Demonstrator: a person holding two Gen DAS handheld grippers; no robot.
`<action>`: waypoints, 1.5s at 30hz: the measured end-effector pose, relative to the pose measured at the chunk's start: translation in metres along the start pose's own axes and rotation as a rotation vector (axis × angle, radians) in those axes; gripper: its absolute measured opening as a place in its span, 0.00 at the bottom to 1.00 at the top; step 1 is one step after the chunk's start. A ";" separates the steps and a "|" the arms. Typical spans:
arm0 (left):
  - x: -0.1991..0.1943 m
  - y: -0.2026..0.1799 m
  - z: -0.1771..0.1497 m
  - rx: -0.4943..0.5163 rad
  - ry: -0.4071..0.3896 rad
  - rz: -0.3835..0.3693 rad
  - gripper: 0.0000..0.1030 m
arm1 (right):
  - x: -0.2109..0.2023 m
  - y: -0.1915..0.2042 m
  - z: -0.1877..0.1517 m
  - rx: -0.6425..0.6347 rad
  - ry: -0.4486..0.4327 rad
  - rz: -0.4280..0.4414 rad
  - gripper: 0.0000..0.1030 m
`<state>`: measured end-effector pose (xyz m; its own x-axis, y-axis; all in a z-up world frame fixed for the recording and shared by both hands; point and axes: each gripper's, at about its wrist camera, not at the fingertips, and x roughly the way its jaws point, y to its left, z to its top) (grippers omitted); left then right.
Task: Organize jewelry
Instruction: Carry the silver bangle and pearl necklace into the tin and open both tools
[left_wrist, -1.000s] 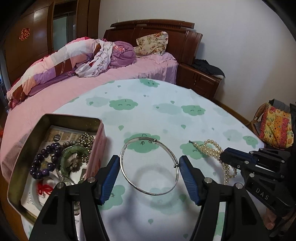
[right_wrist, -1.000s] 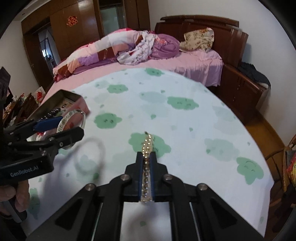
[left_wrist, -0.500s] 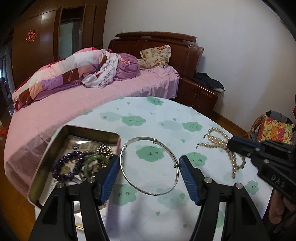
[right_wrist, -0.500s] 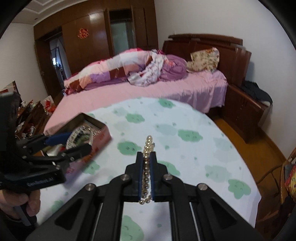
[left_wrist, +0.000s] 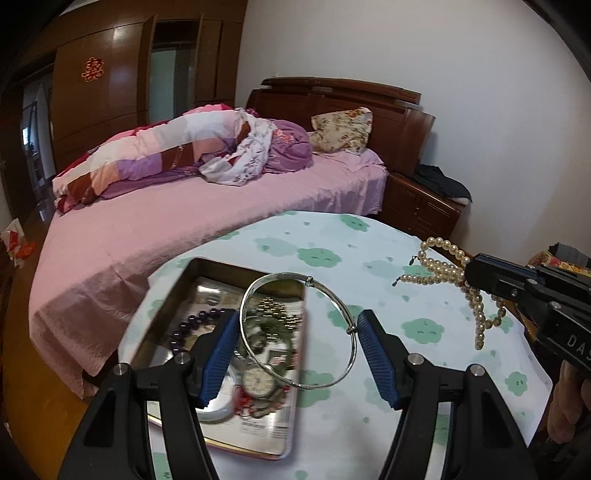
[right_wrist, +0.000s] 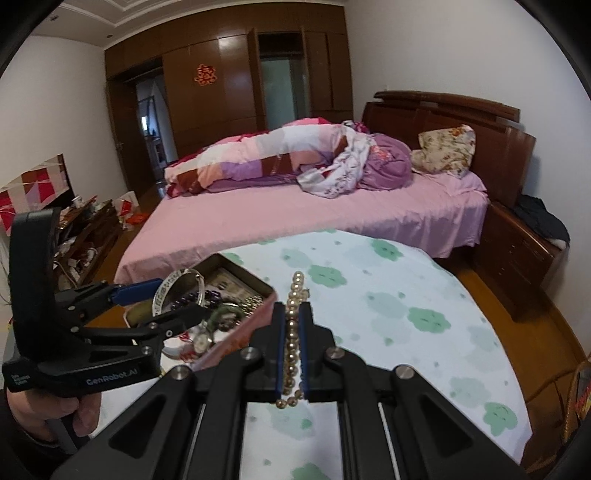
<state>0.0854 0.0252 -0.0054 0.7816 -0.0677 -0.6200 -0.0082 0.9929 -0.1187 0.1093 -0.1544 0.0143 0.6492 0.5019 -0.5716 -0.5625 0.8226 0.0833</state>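
Now, L gripper (left_wrist: 297, 354) spread wide pinching silver bangle (left_wrist: 297, 331), R gripper (right_wrist: 292, 345) clamped tight on pearl strand (right_wrist: 291, 334).

Both claws have risen off the counter (left_wrist: 369, 258) since a second ago. The left claw (left_wrist: 295, 354) has carried the silver bangle (left_wrist: 299, 332) sideways, from above the cloud-print cloth to partly over the open tin (left_wrist: 295, 439) (its near rim now sits under the ring). The right claw (right_wrist: 291, 350) has lifted the pearl strand (right_wrist: 293, 317), which earlier trailed on the cloth and now hangs clear of it.
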 end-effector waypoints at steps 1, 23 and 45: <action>0.000 0.003 0.000 -0.004 -0.001 0.006 0.64 | 0.000 0.002 0.000 -0.003 0.000 0.006 0.09; 0.001 0.065 -0.009 -0.086 0.003 0.103 0.64 | 0.044 0.061 0.008 -0.079 0.021 0.133 0.09; 0.016 0.091 -0.026 -0.099 0.052 0.132 0.64 | 0.079 0.079 -0.007 -0.045 0.082 0.187 0.09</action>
<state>0.0810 0.1122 -0.0457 0.7361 0.0550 -0.6746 -0.1719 0.9792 -0.1077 0.1126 -0.0518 -0.0304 0.4883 0.6199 -0.6143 -0.6928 0.7034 0.1591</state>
